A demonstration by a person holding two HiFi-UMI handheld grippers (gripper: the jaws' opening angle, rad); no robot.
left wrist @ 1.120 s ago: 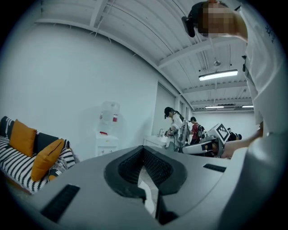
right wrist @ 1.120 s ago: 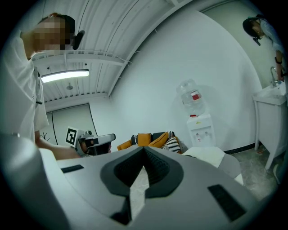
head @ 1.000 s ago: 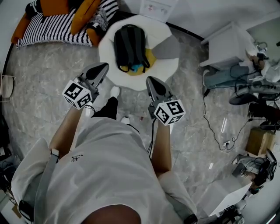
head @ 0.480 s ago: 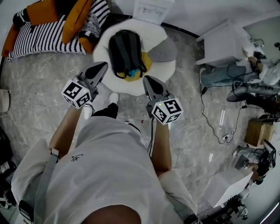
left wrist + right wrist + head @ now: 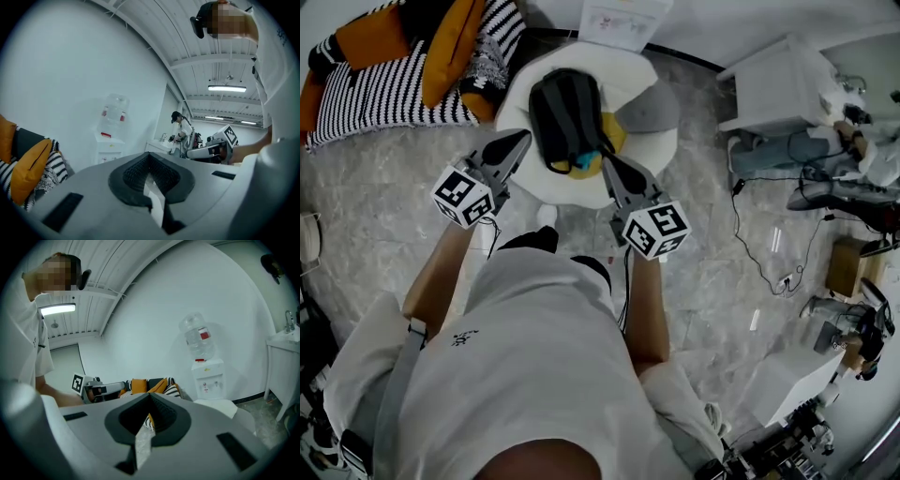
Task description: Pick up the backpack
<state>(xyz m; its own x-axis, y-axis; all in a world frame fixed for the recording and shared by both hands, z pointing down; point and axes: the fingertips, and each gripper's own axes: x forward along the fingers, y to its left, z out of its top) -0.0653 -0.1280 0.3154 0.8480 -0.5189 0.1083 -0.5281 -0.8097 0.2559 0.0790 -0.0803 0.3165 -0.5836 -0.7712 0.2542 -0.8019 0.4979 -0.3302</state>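
Yellow item partly hidden by backpack.

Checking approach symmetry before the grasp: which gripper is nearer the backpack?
Right, narrowly. In the head view the right gripper overlaps the near right corner of the backpack with its tip; the left gripper sits just off its left edge. Both are shut, neither holding it.
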